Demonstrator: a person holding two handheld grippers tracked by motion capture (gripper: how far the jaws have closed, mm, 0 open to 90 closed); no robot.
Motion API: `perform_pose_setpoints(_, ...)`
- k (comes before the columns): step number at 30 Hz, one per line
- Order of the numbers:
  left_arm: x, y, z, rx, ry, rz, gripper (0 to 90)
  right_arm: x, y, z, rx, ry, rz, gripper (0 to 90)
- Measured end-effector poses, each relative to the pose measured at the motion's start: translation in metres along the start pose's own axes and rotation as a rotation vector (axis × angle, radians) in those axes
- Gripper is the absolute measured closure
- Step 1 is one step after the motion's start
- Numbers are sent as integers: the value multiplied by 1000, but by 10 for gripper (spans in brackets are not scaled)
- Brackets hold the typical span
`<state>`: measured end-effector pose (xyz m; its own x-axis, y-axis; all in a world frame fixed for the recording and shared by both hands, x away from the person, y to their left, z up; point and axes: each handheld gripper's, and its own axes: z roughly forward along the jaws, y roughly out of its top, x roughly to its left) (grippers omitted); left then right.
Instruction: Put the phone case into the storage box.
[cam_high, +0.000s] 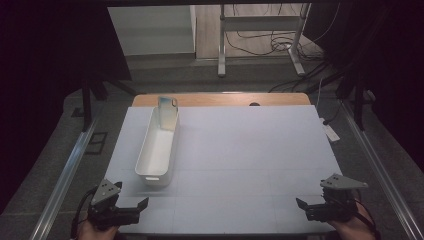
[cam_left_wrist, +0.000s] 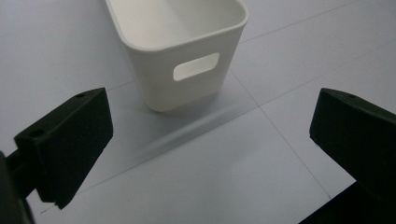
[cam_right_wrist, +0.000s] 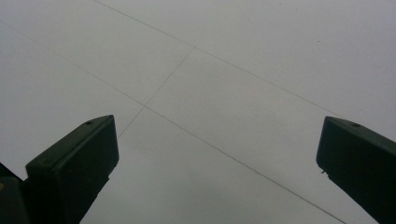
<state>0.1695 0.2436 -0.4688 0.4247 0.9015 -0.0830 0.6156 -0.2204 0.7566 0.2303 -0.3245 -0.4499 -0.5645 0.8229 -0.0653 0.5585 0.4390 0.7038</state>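
In the high view, a long white plastic bin (cam_high: 157, 150) is lying on the left of the pale bench (cam_high: 240, 165), a pale blue upright object (cam_high: 168, 113) leaning inside its far end. The left gripper (cam_high: 131, 209) and right gripper (cam_high: 309, 207) are resting near the front edge, both spread. In the left gripper view, the bin (cam_left_wrist: 187, 42) is sitting just ahead of the spread, empty jaws; it is looking light, stiff and smooth, best gripped at the rim above the handle slot (cam_left_wrist: 196, 66). In the right gripper view, the spread jaws are facing bare bench (cam_right_wrist: 224, 84).

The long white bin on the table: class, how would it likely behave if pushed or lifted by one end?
The white bin looks like thin moulded plastic, so probably light and stiff. Long and narrow, it may swivel if pushed at one end. Its handle slot suggests an easy grip point.
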Motion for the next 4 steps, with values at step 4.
perform_pose_setpoints(4, -1, 1, 2, 11, 3, 8, 7, 0, 0, 1, 0, -2, -2, 0)
